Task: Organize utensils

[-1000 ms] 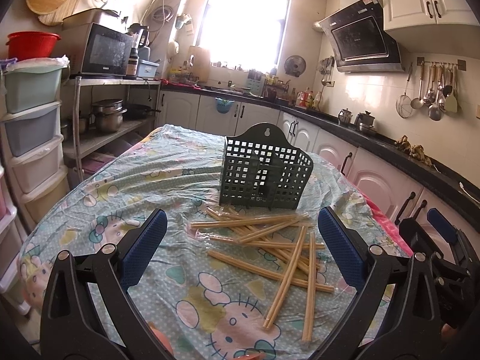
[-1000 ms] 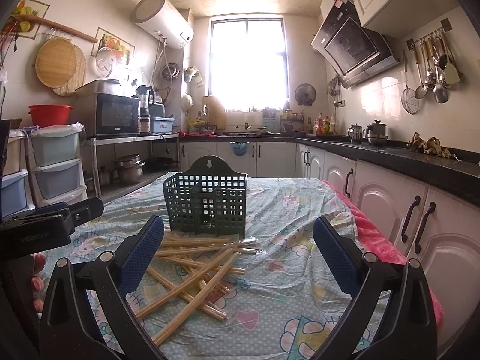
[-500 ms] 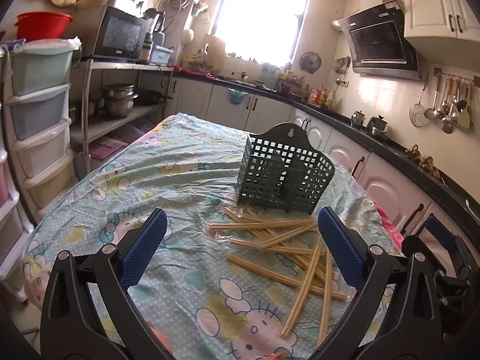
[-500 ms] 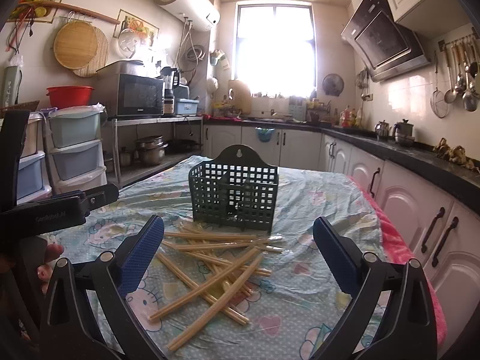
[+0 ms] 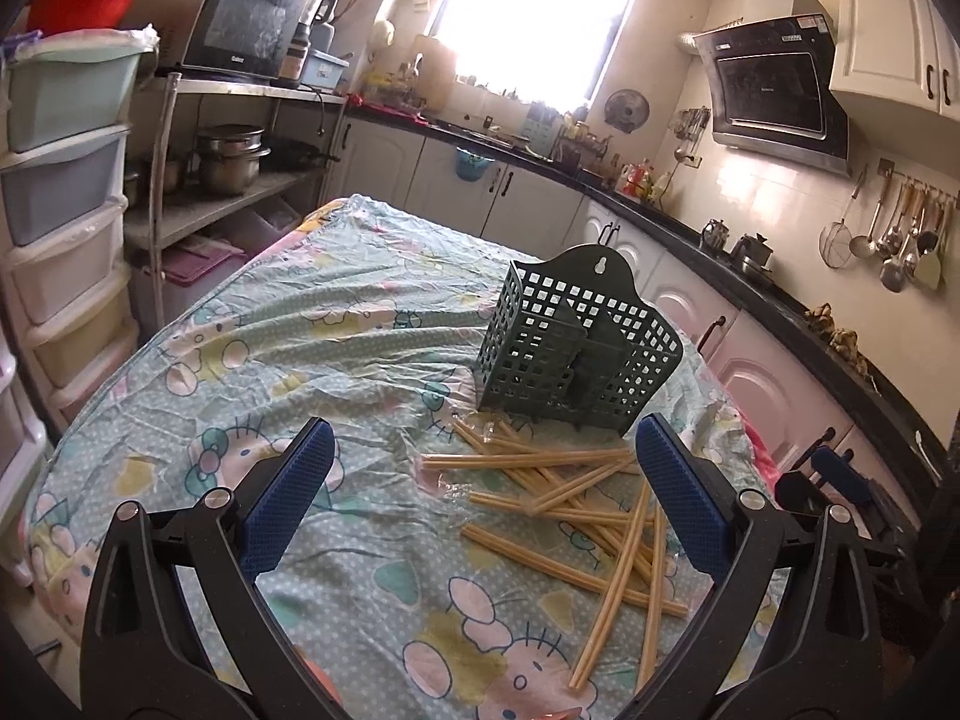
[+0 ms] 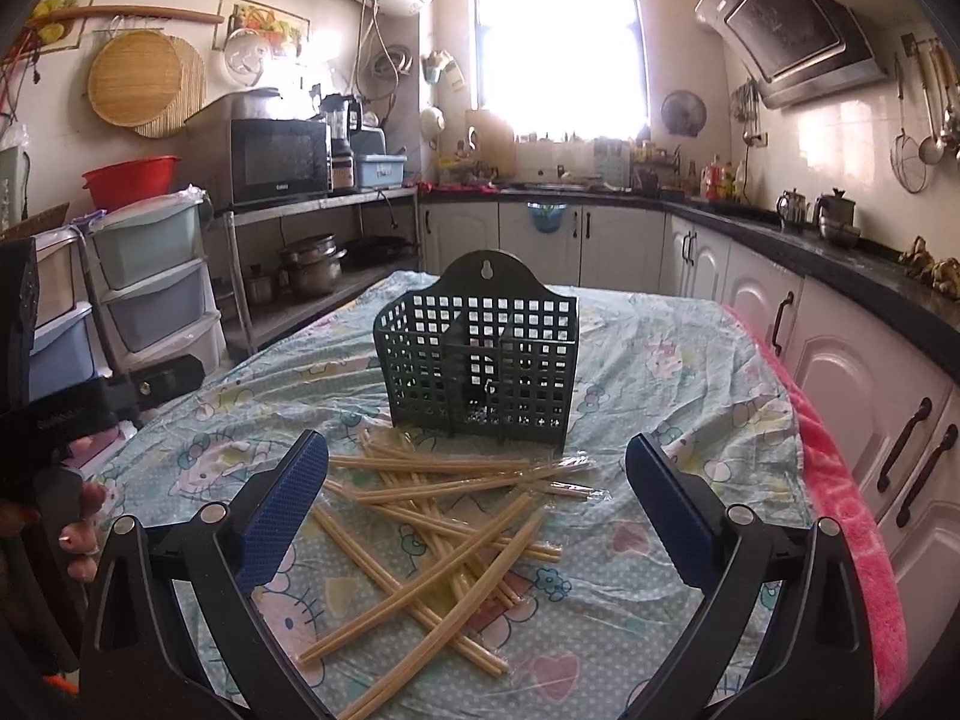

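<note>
A dark green lattice utensil basket stands upright on the table, with nothing visible inside it. Several pale wooden chopsticks lie scattered and crossed in front of it. My left gripper hovers open above the table, left of and short of the pile. Over the near side of the pile my right gripper is open too, nothing between its blue pads. The right gripper's tip shows at the far right of the left wrist view.
A cartoon-print cloth under clear plastic covers the table. Plastic drawers and a metal shelf with pots stand to the left. Counter and white cabinets run along the right. A hand holds the left gripper's handle.
Both views have swung and dipped: the left wrist view turned left, so basket and chopsticks slid right in it. In the right wrist view the basket drew closer and centred. Both grippers stayed open.
</note>
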Tool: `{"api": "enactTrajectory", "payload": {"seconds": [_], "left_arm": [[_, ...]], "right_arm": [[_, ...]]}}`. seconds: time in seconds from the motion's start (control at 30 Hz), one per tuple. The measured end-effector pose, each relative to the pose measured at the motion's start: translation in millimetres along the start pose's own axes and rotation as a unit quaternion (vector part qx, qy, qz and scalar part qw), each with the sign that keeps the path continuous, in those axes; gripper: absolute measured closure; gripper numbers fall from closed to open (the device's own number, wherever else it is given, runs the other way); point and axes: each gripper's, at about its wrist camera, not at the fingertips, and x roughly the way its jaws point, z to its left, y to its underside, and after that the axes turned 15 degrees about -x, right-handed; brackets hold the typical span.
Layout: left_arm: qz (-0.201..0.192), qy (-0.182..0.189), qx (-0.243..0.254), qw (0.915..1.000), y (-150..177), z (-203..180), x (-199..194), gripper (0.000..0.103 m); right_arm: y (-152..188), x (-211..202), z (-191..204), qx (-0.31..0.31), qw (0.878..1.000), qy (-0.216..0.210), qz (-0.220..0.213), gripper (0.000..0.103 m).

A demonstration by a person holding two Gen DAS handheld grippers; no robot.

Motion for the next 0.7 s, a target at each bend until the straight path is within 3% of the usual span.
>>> {"api": "enactTrajectory", "payload": {"seconds": [0.5,0.7], "left_arm": [[0.082,0.009,-0.004,0.9965,-9.3,-2.6,56.2,0.011],[0.117,0.008,-0.014,0.9930,-9.3,7.4,81.9,0.027]], "right_arm": [[3.4,48.4,-32.5,0.020,0.997,-0.018,0.075,0.006],[12.0,64.4,-45.9,0.027,0.994,-0.022,0.106,0.006]]}}
